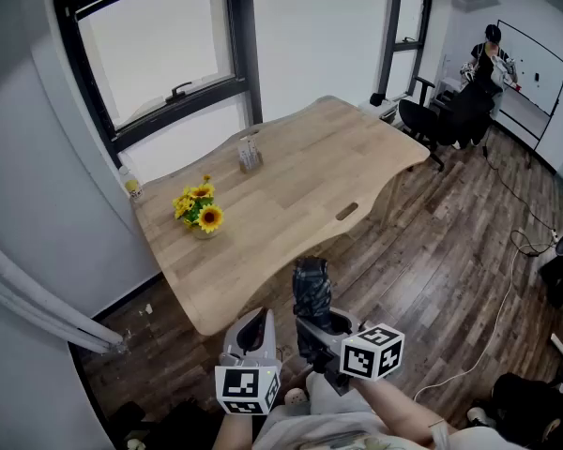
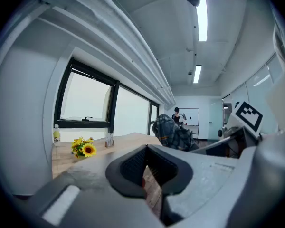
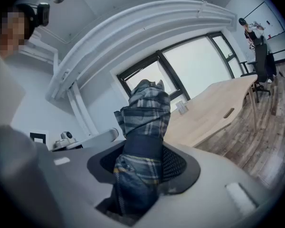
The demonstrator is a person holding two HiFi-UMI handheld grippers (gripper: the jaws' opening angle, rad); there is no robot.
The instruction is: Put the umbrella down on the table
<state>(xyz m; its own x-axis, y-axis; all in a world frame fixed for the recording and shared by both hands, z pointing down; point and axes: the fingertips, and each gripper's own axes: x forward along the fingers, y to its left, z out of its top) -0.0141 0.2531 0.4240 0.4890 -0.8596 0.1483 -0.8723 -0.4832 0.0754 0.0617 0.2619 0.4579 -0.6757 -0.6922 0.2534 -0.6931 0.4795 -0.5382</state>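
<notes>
A folded plaid umbrella (image 1: 311, 293) stands upright in my right gripper (image 1: 311, 331), whose jaws are shut on its lower part. It hangs over the floor, just off the near edge of the wooden table (image 1: 291, 186). In the right gripper view the umbrella (image 3: 145, 127) fills the space between the pads of the right gripper (image 3: 142, 163). My left gripper (image 1: 253, 331) sits just left of it, shut with nothing in it (image 2: 145, 172). The umbrella (image 2: 173, 132) shows to its right in the left gripper view.
On the table stand a pot of sunflowers (image 1: 200, 209) at the left and a small holder (image 1: 250, 154) near the window. A bottle (image 1: 130, 184) is on the sill. Black office chairs (image 1: 432, 120) and a person (image 1: 488, 59) are beyond the far end.
</notes>
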